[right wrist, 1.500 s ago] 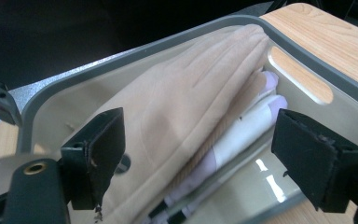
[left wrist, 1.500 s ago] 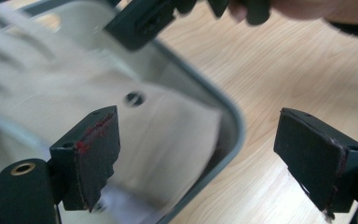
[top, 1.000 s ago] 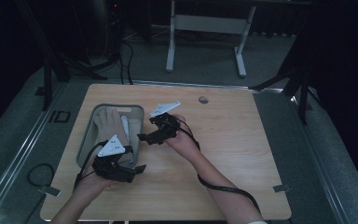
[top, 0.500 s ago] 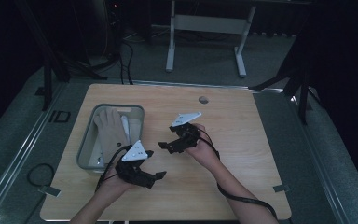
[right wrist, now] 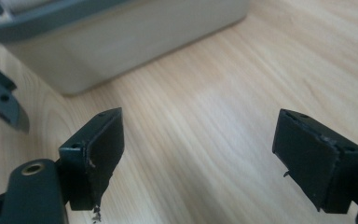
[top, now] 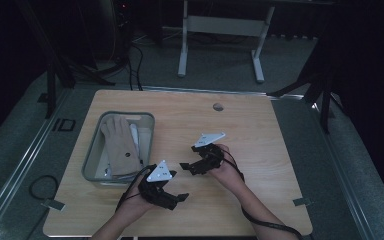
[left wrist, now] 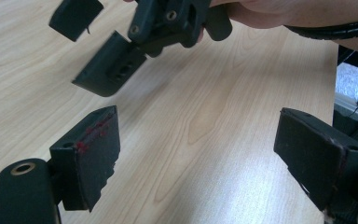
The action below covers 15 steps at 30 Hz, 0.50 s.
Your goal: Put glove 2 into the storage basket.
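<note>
Bin (top: pixel 92 165) at the bench's left edge, glove (top: pixel 121 142) inside: we judge stowing done, left claw (top: pixel 176 199) and right claw (top: pixel 187 167) both released, empty, next move withdrawal.

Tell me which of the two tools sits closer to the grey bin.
The left tool, the one with its grey three-cornered plate beside the grey plastic bin holding a tan glove. The right tool is farther right over bare wooden table.
</note>
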Tool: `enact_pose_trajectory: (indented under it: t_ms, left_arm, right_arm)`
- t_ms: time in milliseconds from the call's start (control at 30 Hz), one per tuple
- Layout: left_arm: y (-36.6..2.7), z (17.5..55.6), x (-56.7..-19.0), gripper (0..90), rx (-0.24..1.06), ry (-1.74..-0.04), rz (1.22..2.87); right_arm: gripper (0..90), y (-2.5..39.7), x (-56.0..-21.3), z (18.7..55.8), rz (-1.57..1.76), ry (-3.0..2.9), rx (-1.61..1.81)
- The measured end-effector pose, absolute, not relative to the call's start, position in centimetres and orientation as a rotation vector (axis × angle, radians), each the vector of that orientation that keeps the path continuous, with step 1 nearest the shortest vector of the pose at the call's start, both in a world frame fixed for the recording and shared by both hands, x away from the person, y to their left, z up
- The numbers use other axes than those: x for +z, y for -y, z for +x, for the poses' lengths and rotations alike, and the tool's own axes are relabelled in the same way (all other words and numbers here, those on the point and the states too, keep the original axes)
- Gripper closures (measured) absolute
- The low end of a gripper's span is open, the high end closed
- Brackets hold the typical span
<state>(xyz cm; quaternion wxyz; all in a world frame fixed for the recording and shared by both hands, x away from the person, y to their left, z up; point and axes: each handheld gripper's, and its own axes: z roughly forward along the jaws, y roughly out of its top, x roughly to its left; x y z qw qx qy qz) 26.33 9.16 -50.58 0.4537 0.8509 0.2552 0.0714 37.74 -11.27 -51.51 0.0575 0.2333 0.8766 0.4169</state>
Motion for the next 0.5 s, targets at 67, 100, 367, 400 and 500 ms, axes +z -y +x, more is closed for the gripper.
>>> enact_pose_trajectory:
  t_ms: [67,100,367,400,500]
  left_arm:
    - [-9.1,26.5,-51.1,14.7,0.167,-0.627,2.097]
    - [-9.0,26.5,-51.4,14.6,0.167,-0.623,2.09]
    - [-8.6,26.7,-53.3,14.6,0.141,-0.614,2.106]
    - [-8.5,26.7,-53.5,14.6,0.139,-0.613,2.106]
    - [-8.3,26.7,-53.8,14.6,0.138,-0.608,2.114]
  right_arm:
    - [16.4,11.7,-52.0,37.6,0.719,-2.659,1.261]
    - [16.4,12.1,-52.5,37.5,0.722,-2.66,1.273]
    - [14.5,13.4,-54.1,36.9,0.717,-2.68,1.246]
    - [14.5,13.4,-54.1,36.9,0.717,-2.68,1.246]
    - [14.5,14.1,-54.7,36.4,0.715,-2.676,1.253]
